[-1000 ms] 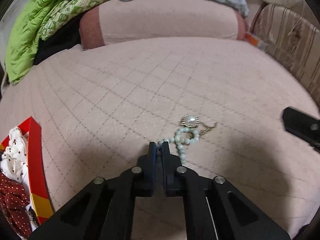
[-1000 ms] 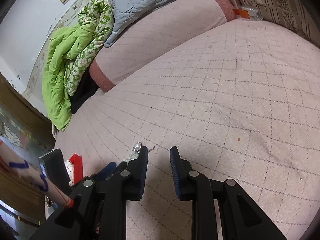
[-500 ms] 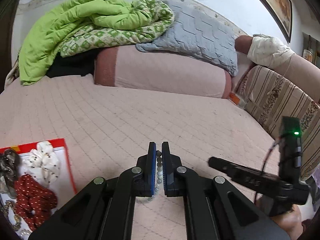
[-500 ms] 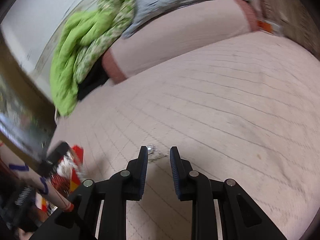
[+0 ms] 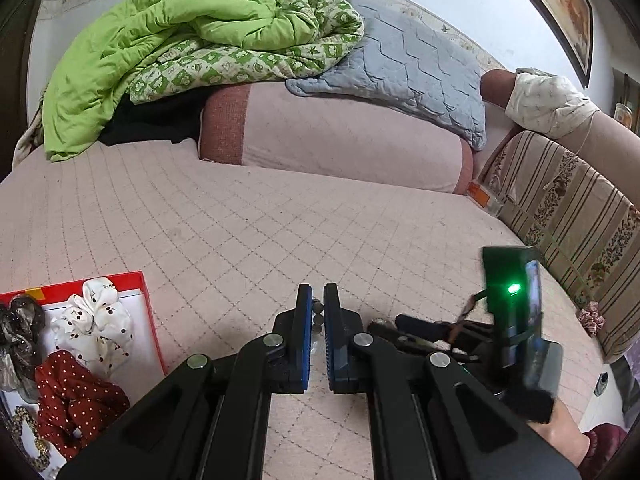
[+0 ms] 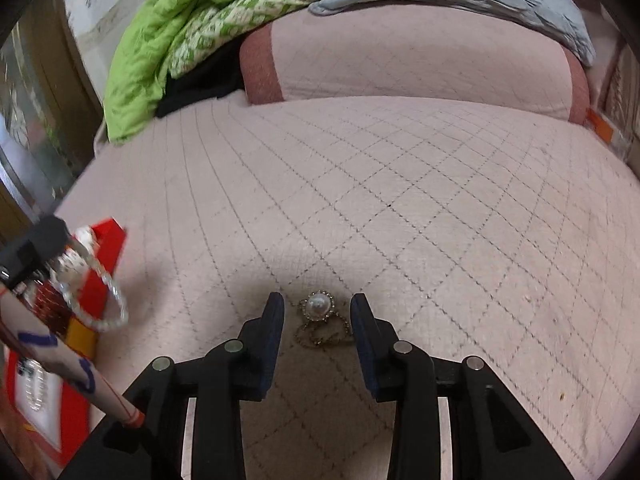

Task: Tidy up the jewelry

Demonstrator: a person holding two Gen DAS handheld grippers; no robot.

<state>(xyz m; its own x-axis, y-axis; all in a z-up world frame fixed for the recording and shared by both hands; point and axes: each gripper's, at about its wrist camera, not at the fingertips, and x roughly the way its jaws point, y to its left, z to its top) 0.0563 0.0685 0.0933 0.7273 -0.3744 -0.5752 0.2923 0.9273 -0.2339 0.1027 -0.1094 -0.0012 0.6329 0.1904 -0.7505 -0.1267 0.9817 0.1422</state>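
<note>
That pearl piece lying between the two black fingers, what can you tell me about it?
The pearl piece is a round white pearl ringed with tiny sparkling stones, joined to a thin gold-coloured chain curled up behind it. It lies flat on the pink quilted cover, between the open fingers of the right gripper, which do not touch it.

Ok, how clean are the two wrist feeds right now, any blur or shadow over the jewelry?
Left wrist view: sharp, evenly lit, fisheye-bent at the edges. Right wrist view: motion blur on the left, smearing the bead bracelet and red box; the pearl pendant between the right gripper fingers stays readable, with shadow just below it.
</note>
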